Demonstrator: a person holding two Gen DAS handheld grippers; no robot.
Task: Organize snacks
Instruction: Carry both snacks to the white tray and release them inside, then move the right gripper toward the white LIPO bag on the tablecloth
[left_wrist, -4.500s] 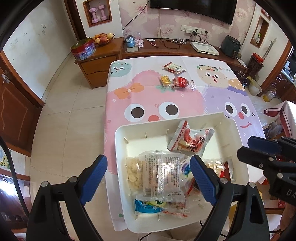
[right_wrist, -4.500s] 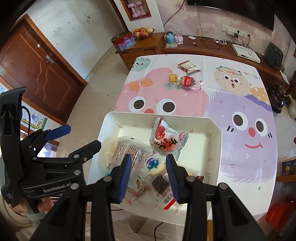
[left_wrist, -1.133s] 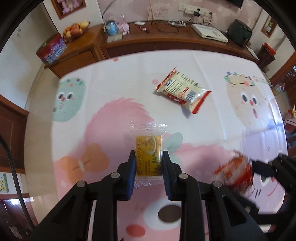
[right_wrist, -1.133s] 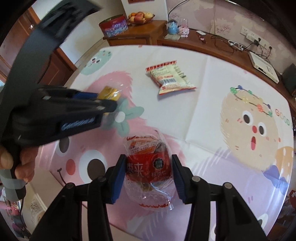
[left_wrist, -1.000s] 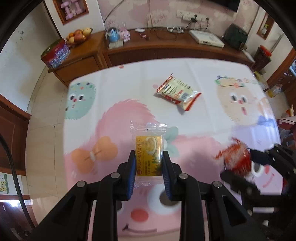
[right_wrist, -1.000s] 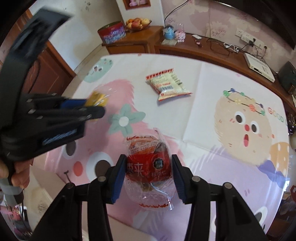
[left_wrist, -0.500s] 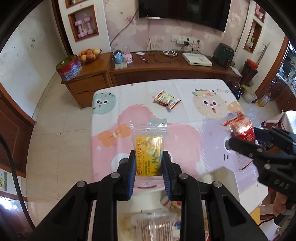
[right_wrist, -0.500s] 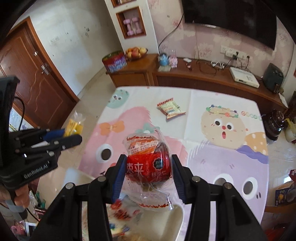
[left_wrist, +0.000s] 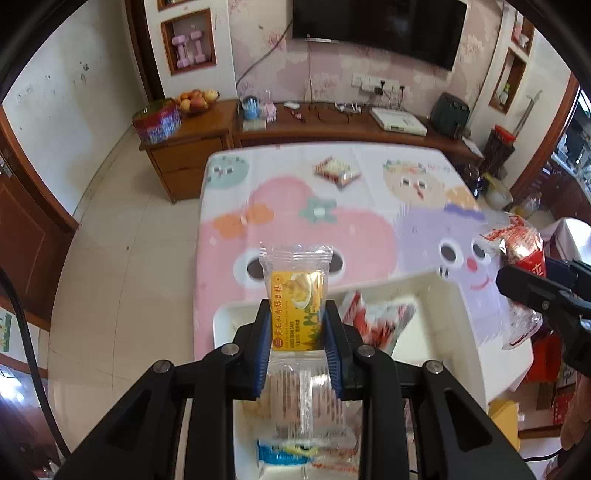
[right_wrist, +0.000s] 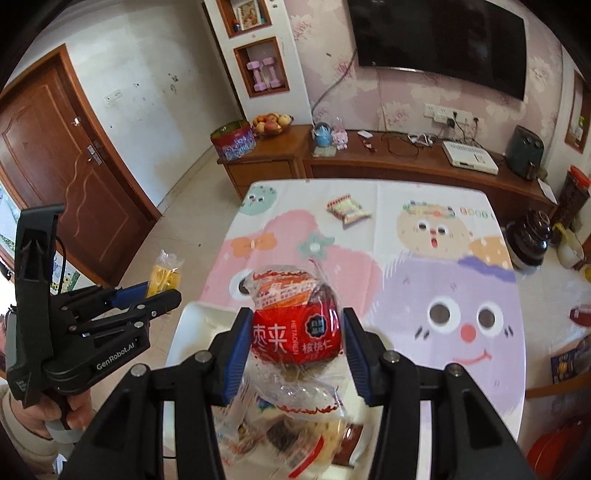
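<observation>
My left gripper (left_wrist: 296, 325) is shut on a yellow snack packet (left_wrist: 297, 306) and holds it in the air above the near left part of the white tray (left_wrist: 469, 332), which holds several snack packs. My right gripper (right_wrist: 295, 341) is shut on a red snack bag (right_wrist: 295, 325), also raised over the tray (right_wrist: 192, 317). The left gripper shows in the right wrist view (right_wrist: 155, 293) with the yellow packet (right_wrist: 164, 277). The red bag shows at the right edge of the left wrist view (left_wrist: 517, 247). One snack pack (left_wrist: 336, 171) lies alone at the far end of the table; it also shows in the right wrist view (right_wrist: 347, 210).
The table has a cartoon tablecloth (right_wrist: 424, 266). Beyond it stands a wooden sideboard (right_wrist: 388, 158) with a fruit bowl (right_wrist: 271, 123) and a tin (right_wrist: 232, 142). A dark pot (right_wrist: 528, 238) stands to the right of the table. Tiled floor (left_wrist: 122, 258) lies to the left.
Both grippers have lifted their packs off the table and drawn back from its far part to above the tray, staying shut on them.
</observation>
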